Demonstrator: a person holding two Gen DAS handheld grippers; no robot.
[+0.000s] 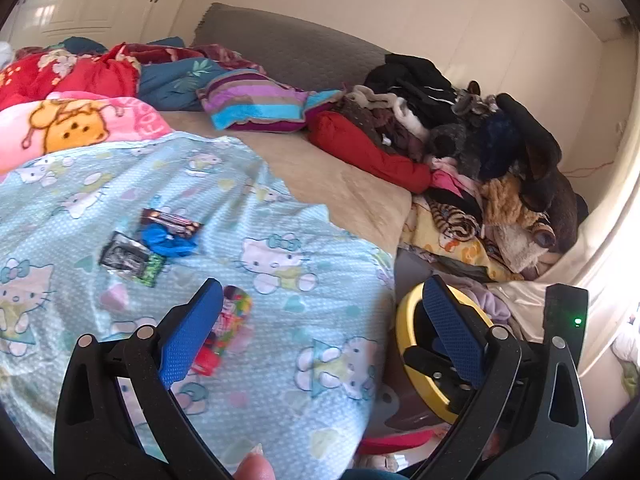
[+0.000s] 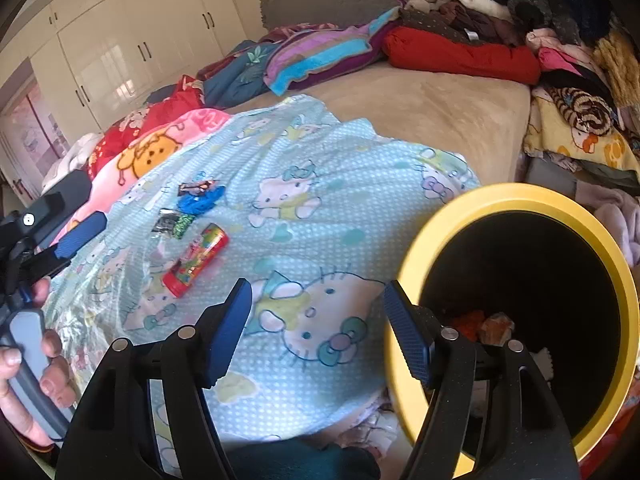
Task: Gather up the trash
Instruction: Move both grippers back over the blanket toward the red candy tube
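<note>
Bedroom: cream wardrobe (image 2: pixel 132 48) along wall, grey headboard (image 1: pixel 288 44), beige bed (image 2: pixel 436 108) with light-blue cartoon sheet (image 2: pixel 304 184), clothes pile (image 1: pixel 472 136), bright daylight on the right side.

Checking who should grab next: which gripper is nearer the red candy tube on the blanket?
Left. The left gripper hovers right over the red candy tube, one finger beside it; the right gripper hangs nearer the yellow-rimmed bin.
</note>
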